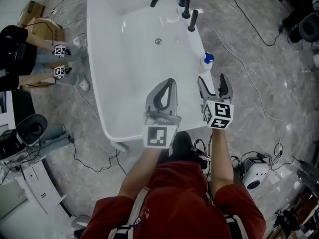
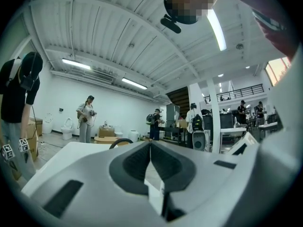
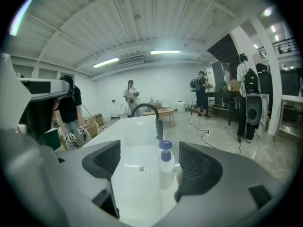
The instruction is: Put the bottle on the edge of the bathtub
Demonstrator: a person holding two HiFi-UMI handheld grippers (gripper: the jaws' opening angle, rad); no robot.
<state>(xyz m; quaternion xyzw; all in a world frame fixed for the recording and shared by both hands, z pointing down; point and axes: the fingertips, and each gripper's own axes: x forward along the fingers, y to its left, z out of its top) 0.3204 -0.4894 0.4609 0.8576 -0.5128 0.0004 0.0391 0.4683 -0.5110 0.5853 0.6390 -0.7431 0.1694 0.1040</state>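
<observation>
Grey marble floor (image 1: 291,76) around a white freestanding bathtub (image 1: 93,59). Right gripper (image 1: 211,78): jaws wide apart, holding and touching nothing. The white plastic pump bottle with a blue cap (image 1: 207,61) stands upright just ahead of them on the tub's rim. Left gripper (image 1: 169,83): jaws together, empty, over the basin.

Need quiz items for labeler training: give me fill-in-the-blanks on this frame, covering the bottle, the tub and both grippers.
1. The bottle has a ___ cap.
2. It stands upright on the ___ of the bathtub.
3. The right gripper holds nothing; its jaws are ___.
4. The left gripper has its jaws ___.

Missing words: blue; edge; open; shut.
</observation>
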